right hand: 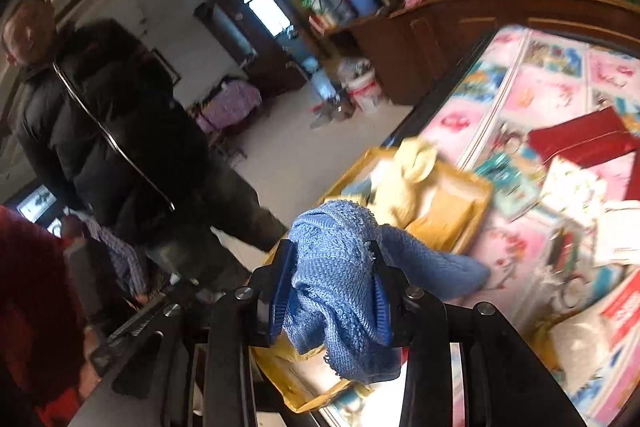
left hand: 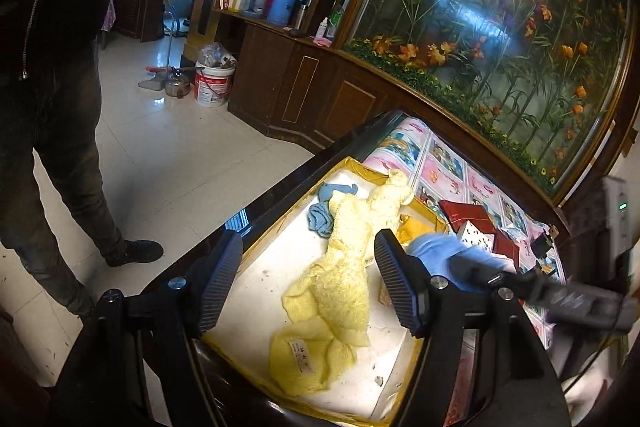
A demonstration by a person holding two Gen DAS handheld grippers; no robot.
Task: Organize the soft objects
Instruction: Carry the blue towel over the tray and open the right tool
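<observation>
A crumpled yellow towel (left hand: 340, 279) lies lengthwise in a white tray with a gold rim (left hand: 256, 291). My left gripper (left hand: 308, 239) hovers above it, open, with nothing between its fingers. A small blue cloth (left hand: 322, 217) sits beside the towel's far end. In the right wrist view, my right gripper (right hand: 331, 251) is shut on a blue knitted cloth (right hand: 336, 291), which bulges over the fingers and hangs down below them. The same cloth (left hand: 444, 251) shows blurred at the right of the left wrist view. The yellow towel (right hand: 404, 179) and the gold tray (right hand: 452, 203) lie beyond it.
A person in a black jacket (right hand: 120, 131) stands on the tiled floor left of the table. Red boxes (left hand: 468, 215) and papers lie on the pink patterned tablecloth (left hand: 440, 163) right of the tray. A dark wooden cabinet (left hand: 304, 87) and a white bucket (left hand: 212, 83) stand behind.
</observation>
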